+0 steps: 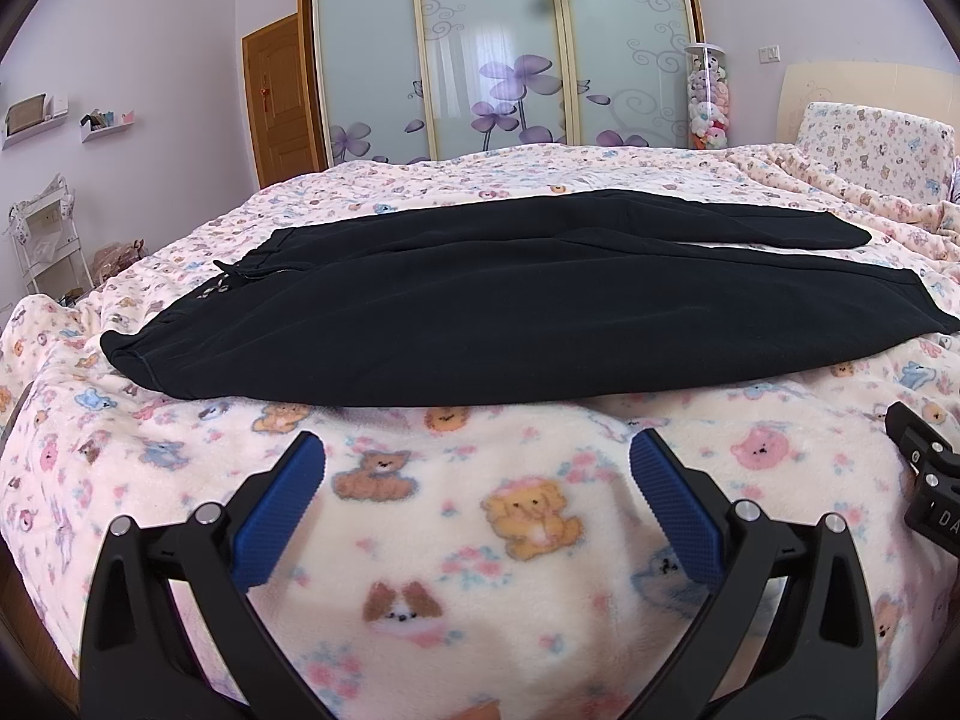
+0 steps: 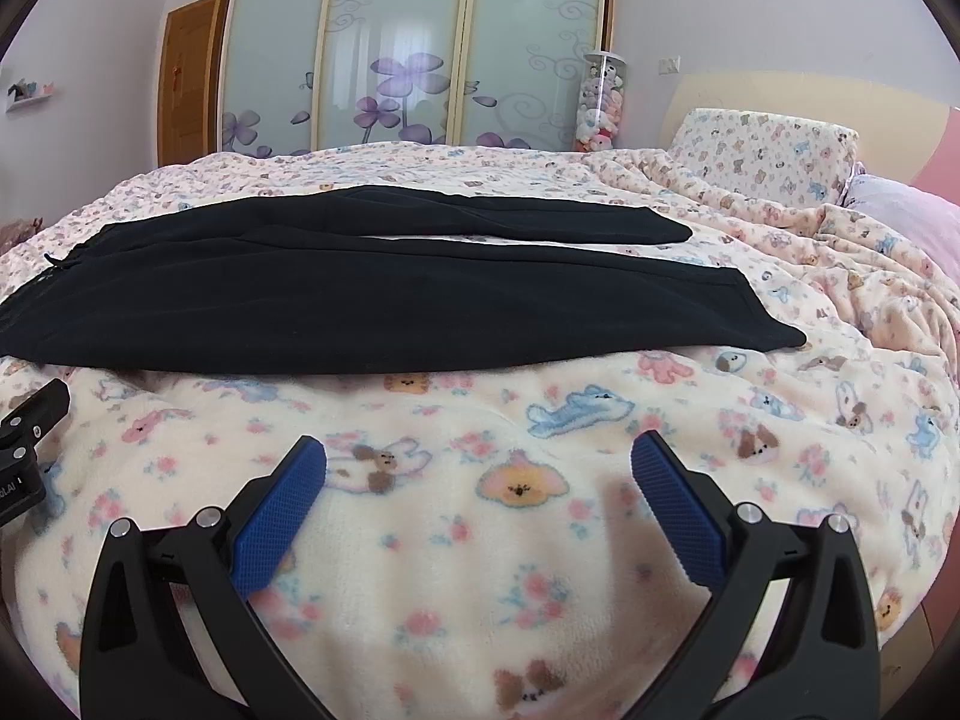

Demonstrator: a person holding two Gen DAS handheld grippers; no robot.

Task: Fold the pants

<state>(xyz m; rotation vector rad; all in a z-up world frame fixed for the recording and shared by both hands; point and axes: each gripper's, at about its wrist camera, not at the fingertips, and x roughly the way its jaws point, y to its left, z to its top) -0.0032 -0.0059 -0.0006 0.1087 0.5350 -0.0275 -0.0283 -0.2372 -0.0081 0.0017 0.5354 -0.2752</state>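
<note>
Black pants [image 1: 480, 312] lie flat across the bed, waistband to the left, both legs stretched to the right and slightly apart. They also show in the right wrist view [image 2: 384, 306]. My left gripper [image 1: 478, 450] is open and empty, hovering over the blanket just in front of the pants' near edge. My right gripper [image 2: 478, 450] is open and empty, also short of the near edge, toward the leg ends. The right gripper's body shows at the right edge of the left wrist view [image 1: 927, 468].
A pink fleece blanket [image 1: 480, 540] with animal prints covers the bed. A pillow [image 2: 774, 150] and bunched blanket lie at the far right. A sliding wardrobe [image 1: 498, 48], a wooden door [image 1: 279, 102] and a tube of plush toys [image 1: 708, 99] stand behind the bed.
</note>
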